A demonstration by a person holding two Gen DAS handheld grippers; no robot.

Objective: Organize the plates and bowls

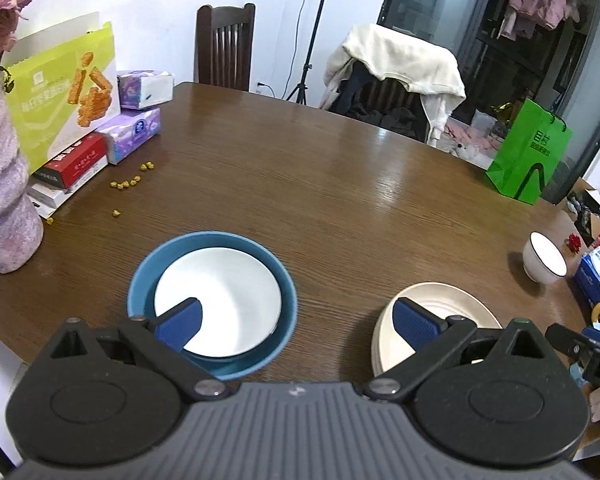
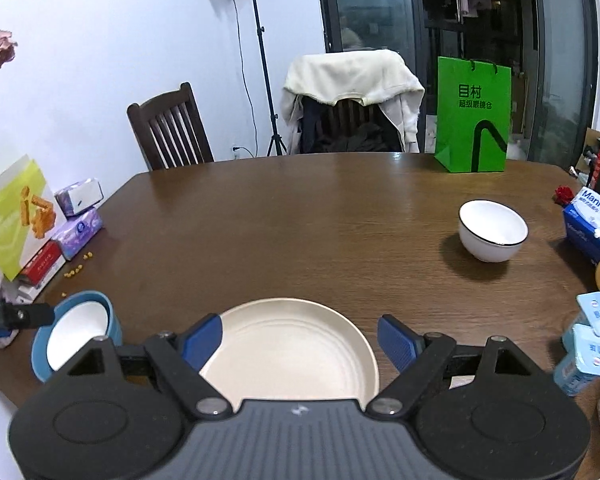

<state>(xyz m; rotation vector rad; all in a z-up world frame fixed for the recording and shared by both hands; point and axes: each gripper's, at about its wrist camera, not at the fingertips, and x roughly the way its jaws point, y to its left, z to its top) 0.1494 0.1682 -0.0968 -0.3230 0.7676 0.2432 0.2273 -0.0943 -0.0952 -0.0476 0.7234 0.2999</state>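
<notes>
A white bowl [image 1: 224, 296] sits nested inside a blue bowl [image 1: 140, 280] near the table's front edge; both bowls show again at the left, white bowl [image 2: 76, 332] in blue bowl [image 2: 114, 322]. To their right lies a cream plate [image 1: 452, 300], also cream plate [image 2: 292, 352]. A small white bowl with a dark rim [image 2: 492, 232] stands apart at the right, small bowl [image 1: 544, 258]. My left gripper [image 1: 298, 322] is open above the table between the bowls and the plate. My right gripper [image 2: 300, 340] is open over the cream plate, holding nothing.
Snack box, tissue packs and boxes [image 1: 80, 120] and a pink vase [image 1: 4, 200] crowd the left. Yellow crumbs [image 1: 128, 184] lie nearby. A green bag [image 2: 474, 116], tissue box [image 2: 592, 220], yellow mug and small cartons [image 2: 588, 344] stand right. Chairs stand beyond the table [image 2: 300, 208].
</notes>
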